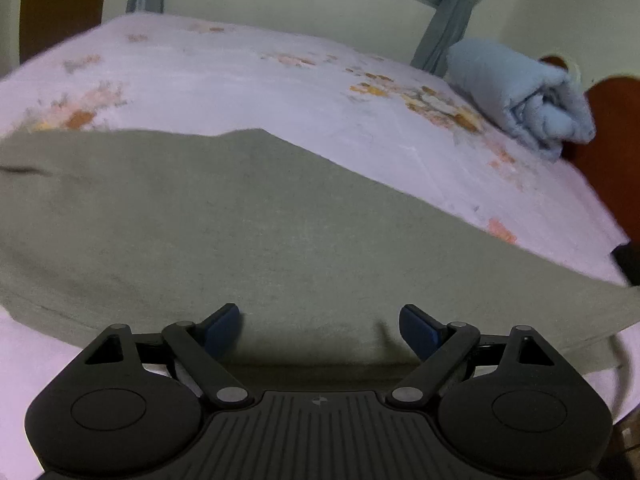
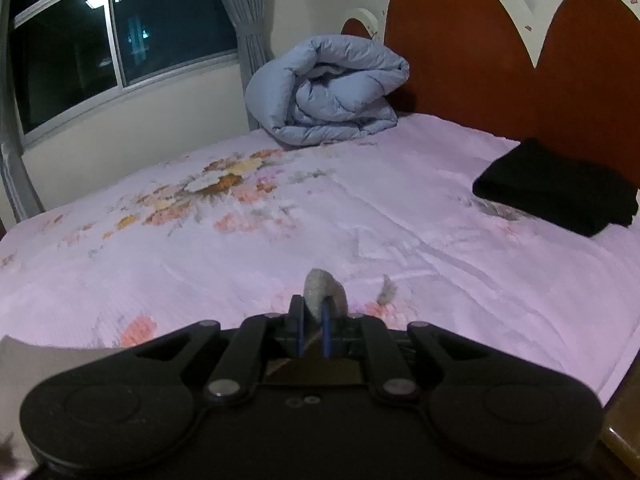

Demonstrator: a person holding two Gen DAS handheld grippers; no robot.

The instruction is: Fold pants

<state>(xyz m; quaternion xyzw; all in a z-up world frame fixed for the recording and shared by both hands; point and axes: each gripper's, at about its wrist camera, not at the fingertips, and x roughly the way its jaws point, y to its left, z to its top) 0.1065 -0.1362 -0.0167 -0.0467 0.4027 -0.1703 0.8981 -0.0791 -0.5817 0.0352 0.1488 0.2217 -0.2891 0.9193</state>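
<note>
Grey-green pants (image 1: 224, 220) spread over a pink floral bedsheet (image 1: 248, 80), one gripper wide apart, the other pinching cloth.

Matte and slightly fuzzy, the fabric fills the lower half of the left wrist view, its far edge running from 9 o'clock to 4 o'clock with a low peak near the centre; motion blur softens it at both sides. The left gripper (image 1: 320, 330) hovers over the near hem, blue pads spread, nothing between them. In the right wrist view, the right gripper (image 2: 313, 326) has its jaws pressed on a small grey bunch of the pants (image 2: 322, 290) at 6 o'clock. A rolled blue duvet (image 2: 328, 92) lies at 12 o'clock, and a folded black garment (image 2: 560, 188) at 2 o'clock.
</note>
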